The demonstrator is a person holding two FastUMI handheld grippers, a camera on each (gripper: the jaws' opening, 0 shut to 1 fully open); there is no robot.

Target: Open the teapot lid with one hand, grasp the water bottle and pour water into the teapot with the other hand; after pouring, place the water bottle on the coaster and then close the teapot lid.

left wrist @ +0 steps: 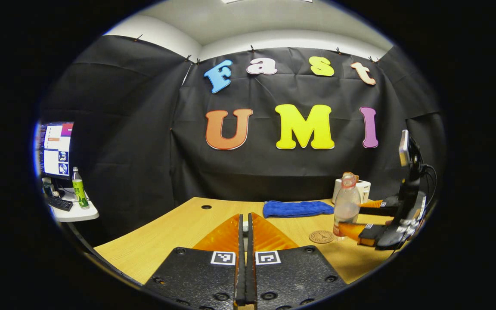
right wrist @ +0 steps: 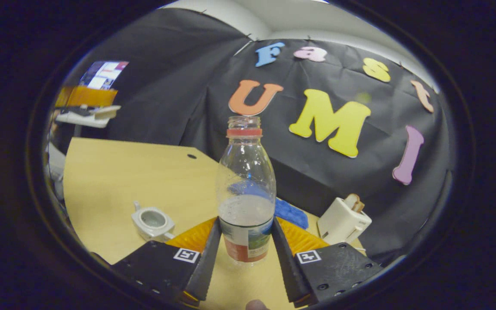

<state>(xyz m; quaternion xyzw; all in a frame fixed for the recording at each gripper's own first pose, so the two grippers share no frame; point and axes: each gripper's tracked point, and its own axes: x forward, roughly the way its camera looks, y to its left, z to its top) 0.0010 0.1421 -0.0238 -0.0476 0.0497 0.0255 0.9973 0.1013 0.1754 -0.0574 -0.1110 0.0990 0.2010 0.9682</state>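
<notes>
Wooden table [right wrist: 114, 172] carries all the things, and the bottle [right wrist: 245, 189] stands upright on it, between the two fingers of the right gripper [right wrist: 245, 241], which press on its labelled lower part from both sides. It is a clear plastic bottle with no cap, about half full of water, so I judge it rather light but thin-walled: a hard squeeze can dent it and push water up, and a smooth wet wall may slip. The label band, low on the body, seems a good place to hold, because the wall is straight there. Left of the bottle in the right gripper view, the teapot [right wrist: 153, 221] sits with its mouth open and its lid off; beside the bottle's foot lies the coaster [left wrist: 321, 236]. Behind the bottle are a blue cloth [right wrist: 289, 211] and a white toaster [right wrist: 343, 221], both near, so a tilt should go toward the teapot side, where the table is bare. The left gripper [left wrist: 244, 241] has its fingers together, holding nothing visible, well apart from the bottle and over the table's near part.
</notes>
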